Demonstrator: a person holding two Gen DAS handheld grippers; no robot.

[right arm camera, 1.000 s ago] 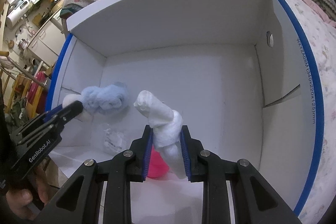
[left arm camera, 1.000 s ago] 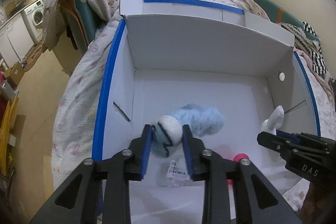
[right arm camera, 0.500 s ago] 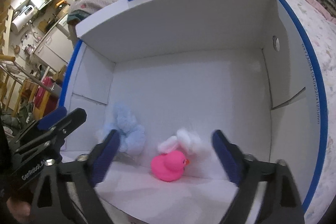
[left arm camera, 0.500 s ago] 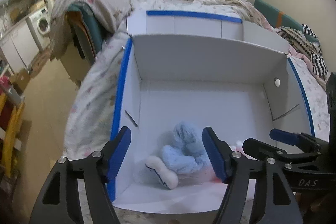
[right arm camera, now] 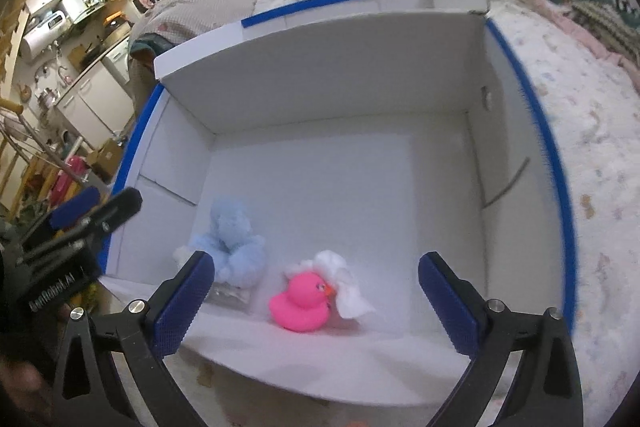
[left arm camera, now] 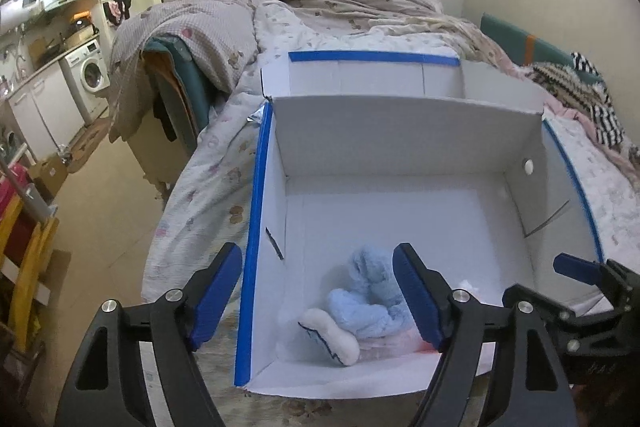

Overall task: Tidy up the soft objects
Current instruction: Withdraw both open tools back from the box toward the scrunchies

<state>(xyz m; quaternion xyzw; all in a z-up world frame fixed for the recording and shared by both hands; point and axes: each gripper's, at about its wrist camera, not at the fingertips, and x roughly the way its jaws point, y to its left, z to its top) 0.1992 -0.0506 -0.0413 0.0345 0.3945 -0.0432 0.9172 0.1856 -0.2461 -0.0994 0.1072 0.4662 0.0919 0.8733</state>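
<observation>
My left tool (left arm camera: 318, 293) and right tool (right arm camera: 316, 303) have just been opening and stand apart, empty, above the white box (right arm camera: 340, 95) on the bed (left arm camera: 208, 211), where the blue sock (left arm camera: 368, 301), pink duck (right arm camera: 300, 301) and white sock (right arm camera: 346, 287) lie.

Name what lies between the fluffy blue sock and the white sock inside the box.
The pink rubber duck, touching the white sock and apart from the blue sock; the right wrist view shows this.

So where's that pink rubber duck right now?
In the right wrist view the pink rubber duck sits on the floor of the white box, near its front edge, touching a white fluffy sock on its right, with a light blue fluffy sock to its left.
</observation>
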